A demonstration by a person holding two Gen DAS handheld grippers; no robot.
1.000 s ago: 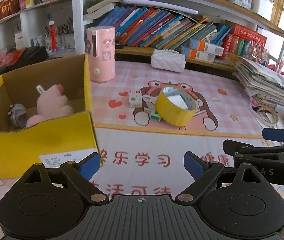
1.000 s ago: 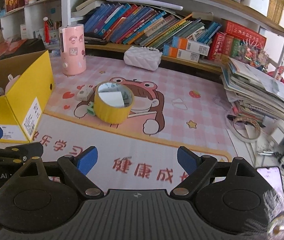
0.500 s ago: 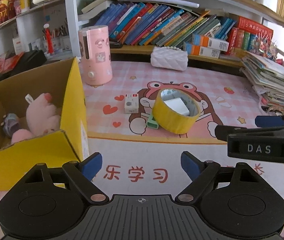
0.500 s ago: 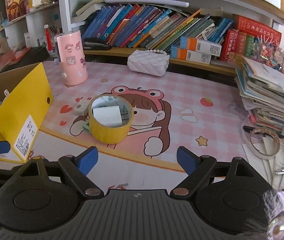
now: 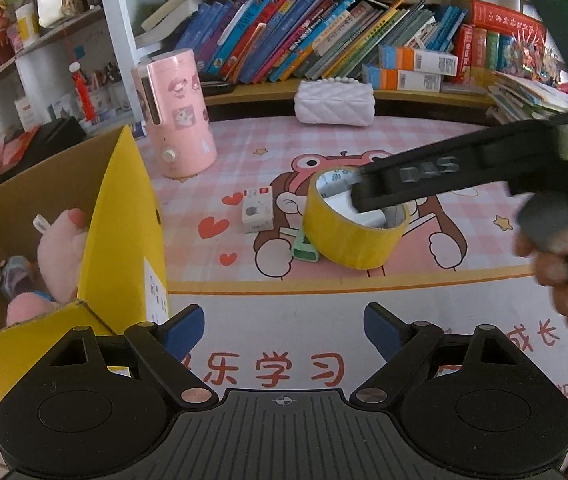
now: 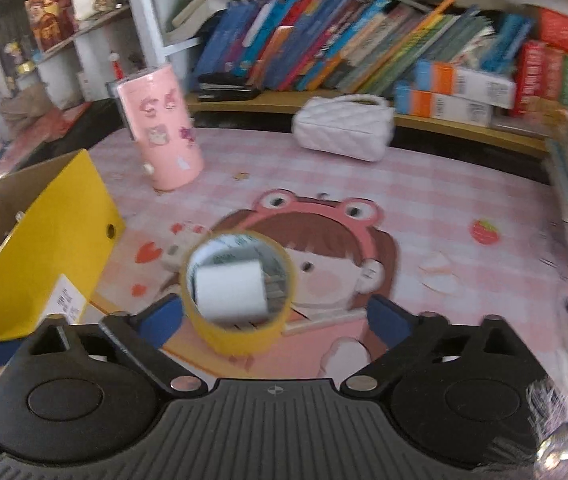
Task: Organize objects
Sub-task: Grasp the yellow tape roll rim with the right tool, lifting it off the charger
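Closest in, the left gripper [image 5: 284, 326] hangs back over the mat with its blue fingers [image 5: 186, 326] spread wide and nothing between them, the yellow box [image 5: 124, 216] just off its left finger. Ahead, the right gripper [image 6: 274, 318] is spread wide too, and the yellow tape roll [image 6: 238, 288] sits between its fingertips, nearer the left one. A white block [image 6: 230, 288] lies loose inside the roll. I'd worry that a squeeze from here grabs off-centre, so the roll tips or skids and the block stays behind on the mat. From the left view one finger seems to reach over the rim, which could push the roll onto the small green piece [image 5: 305, 246] and white box [image 5: 258, 210] just beyond. The pink canister [image 6: 160, 128] stands well past all that.
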